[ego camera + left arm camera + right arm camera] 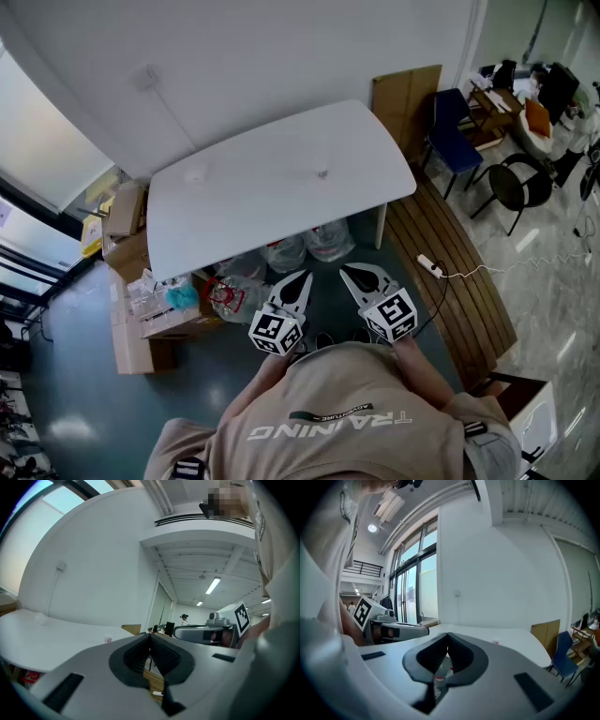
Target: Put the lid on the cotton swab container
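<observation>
Holding both units tight against the chest, over the floor short of the white table (272, 202). Left gripper (302, 278) clenched, tips touching, nothing between them; its own view confirms (150, 637). Right gripper (352, 273) likewise clenched and empty (448, 635). The two sit side by side, tips angled toward each other. Clear plastic bags (309, 246) lie under the table edge, just ahead of the tips. Two small items are on the tabletop, well ahead of both grippers: a pinkish object (322, 173) near centre, and a white object (195, 172) toward the left end. Too small to tell container from lid. Cardboard boxes (141, 314) left of the table, blue chair (457, 131) right.
</observation>
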### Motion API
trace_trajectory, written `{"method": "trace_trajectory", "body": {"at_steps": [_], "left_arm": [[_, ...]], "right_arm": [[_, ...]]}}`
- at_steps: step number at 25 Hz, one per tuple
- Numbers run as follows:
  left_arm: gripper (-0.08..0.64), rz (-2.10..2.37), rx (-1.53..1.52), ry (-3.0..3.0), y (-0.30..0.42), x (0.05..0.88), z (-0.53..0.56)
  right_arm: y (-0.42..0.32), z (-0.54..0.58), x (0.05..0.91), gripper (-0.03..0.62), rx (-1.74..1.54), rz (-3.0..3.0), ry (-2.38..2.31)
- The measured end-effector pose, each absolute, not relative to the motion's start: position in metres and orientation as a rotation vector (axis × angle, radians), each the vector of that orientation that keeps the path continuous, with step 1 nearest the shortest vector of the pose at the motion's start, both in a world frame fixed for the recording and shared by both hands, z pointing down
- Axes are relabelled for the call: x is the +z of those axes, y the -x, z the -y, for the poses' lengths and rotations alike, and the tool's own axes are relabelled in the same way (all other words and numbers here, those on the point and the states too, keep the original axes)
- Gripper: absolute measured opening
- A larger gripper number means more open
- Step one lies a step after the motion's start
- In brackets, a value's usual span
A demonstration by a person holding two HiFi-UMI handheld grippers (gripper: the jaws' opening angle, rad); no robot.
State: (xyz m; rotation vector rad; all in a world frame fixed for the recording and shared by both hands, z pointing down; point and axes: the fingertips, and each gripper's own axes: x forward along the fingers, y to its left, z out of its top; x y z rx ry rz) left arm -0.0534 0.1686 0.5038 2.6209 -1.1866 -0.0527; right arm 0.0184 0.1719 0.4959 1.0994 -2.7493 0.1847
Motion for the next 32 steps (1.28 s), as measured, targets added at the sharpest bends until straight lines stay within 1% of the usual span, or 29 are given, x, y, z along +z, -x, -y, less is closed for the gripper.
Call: {"method": "trace_trajectory", "body": {"at_steps": [11, 15, 18, 21, 25, 32], "left_arm": [[0.013, 1.131, -0.086, -2.623, 0.075, 0.517, -0.149], [0.012, 1.125, -0.075, -2.625, 0.074, 0.524, -0.143], [0.012, 1.122, -0.071, -2.606, 0.07, 0.531, -0.138], [0.012, 1.135, -0.066, -2.568, 0.072, 0.542, -0.124], [0.012, 1.179, -0.048, -2.558, 0.077, 0.544, -0.102], [0.012, 1.218, -0.055, -2.603, 0.061, 0.519, -0.041]], "right_arm": [[-0.001, -0.154, 0.501, 0.018, 0.194, 2.73, -1.163], [-0.008, -0.157, 0.498, 0.018, 0.128, 2.721, -1.195], [-0.016, -0.156, 0.509, 0.018, 0.196, 2.702, -1.211], [-0.025, -0.136, 0.516, 0.018, 0.331, 2.724, -1.248], [-0.034, -0.101, 0.517, 0.018, 0.324, 2.756, -1.247], [-0.038, -0.025, 0.508, 0.018, 0.293, 2.833, -1.135]]}}
